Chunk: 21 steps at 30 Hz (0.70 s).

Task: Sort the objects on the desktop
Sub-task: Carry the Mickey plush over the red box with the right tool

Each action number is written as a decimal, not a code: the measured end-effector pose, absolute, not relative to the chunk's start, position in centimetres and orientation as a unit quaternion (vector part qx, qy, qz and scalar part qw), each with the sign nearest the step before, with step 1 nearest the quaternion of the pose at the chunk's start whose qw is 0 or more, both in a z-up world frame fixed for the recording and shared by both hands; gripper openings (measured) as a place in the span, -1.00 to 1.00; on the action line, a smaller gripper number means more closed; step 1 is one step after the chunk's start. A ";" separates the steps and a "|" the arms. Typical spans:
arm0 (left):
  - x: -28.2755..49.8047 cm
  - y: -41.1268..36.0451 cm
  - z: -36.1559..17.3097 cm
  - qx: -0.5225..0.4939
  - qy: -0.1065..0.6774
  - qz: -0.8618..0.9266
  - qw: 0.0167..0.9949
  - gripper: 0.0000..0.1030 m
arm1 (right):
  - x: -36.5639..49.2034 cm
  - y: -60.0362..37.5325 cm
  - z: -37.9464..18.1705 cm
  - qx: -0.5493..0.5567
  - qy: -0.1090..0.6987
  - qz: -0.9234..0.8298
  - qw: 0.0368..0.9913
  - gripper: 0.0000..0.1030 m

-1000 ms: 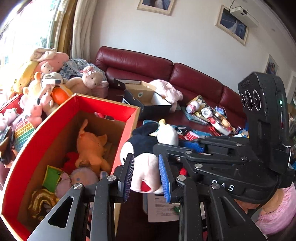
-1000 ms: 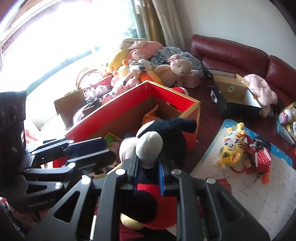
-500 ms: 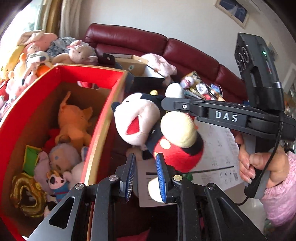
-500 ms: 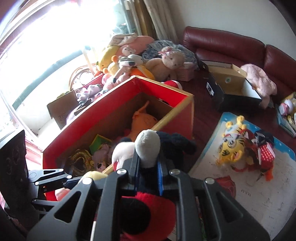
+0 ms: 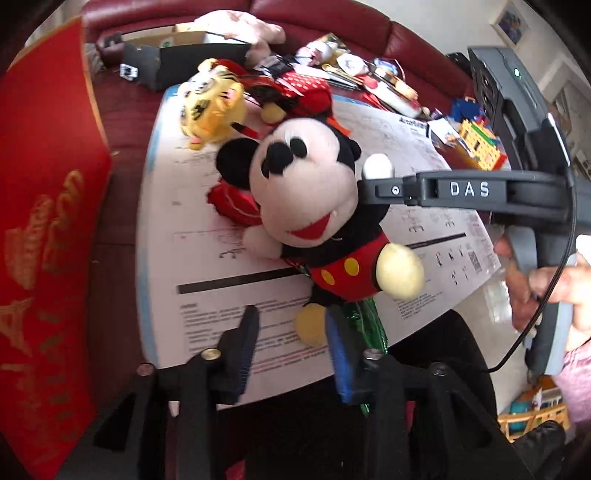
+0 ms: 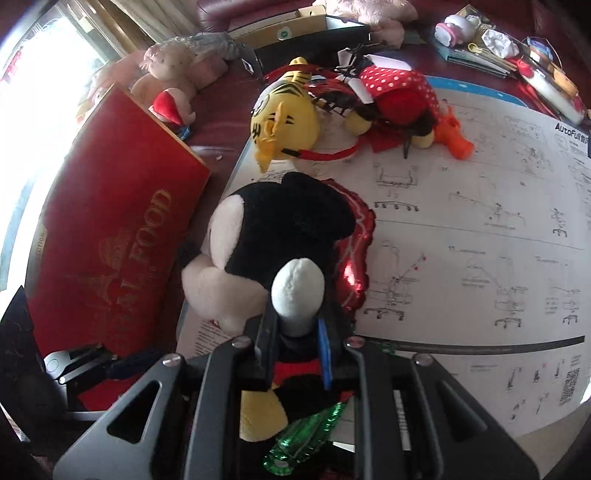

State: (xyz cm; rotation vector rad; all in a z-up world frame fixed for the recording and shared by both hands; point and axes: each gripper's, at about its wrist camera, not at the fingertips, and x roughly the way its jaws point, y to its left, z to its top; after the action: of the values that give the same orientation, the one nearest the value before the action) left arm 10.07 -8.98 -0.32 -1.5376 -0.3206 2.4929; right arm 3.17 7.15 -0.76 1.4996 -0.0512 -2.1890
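Between the left gripper (image 5: 291, 332) pads, just widening, sits one yellow foot of the mouse plush (image 5: 310, 206), pads not pressing it. R gripper (image 6: 295, 332) is clenched on the plush's white hand, plush lying over the printed sheet (image 6: 480, 229). Beyond: tiger plush (image 6: 284, 122), w/ red box (image 6: 110, 240) at left.

Dark red leather sofa (image 5: 332, 18), bright window (image 6: 44, 48)

Maroon sofa (image 5: 354, 22), perhaps a framed picture (image 5: 511, 24).
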 end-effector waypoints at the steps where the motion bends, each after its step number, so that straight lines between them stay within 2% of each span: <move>1: 9.8 -8.6 -0.8 -0.521 -0.106 0.841 0.102 -0.08 | 3.0 7.4 -0.9 0.550 -0.016 -0.801 0.236 -0.61; 10: 7.9 -5.6 -5.7 -0.552 -0.088 0.820 0.124 -0.07 | 2.1 8.4 -2.3 0.559 -0.028 -0.796 0.230 -0.61; 15: 6.9 -5.7 -7.0 -0.556 -0.117 0.814 0.118 -0.07 | 2.3 8.7 -2.1 0.559 -0.028 -0.797 0.227 -0.57; 18: 6.5 -5.6 -7.0 -0.556 -0.116 0.815 0.117 -0.07 | 2.4 8.7 -2.1 0.558 -0.029 -0.798 0.226 -0.47; 21: 6.4 -5.5 -7.1 -0.558 -0.115 0.813 0.117 -0.18 | 2.6 8.7 -2.3 0.557 -0.032 -0.799 0.224 -0.23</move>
State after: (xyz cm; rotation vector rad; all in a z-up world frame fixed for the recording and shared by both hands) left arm 6.40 -5.45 -7.11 -1.6337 -0.3357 2.3809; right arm 2.56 8.70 -2.27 1.5381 -0.0893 -2.2046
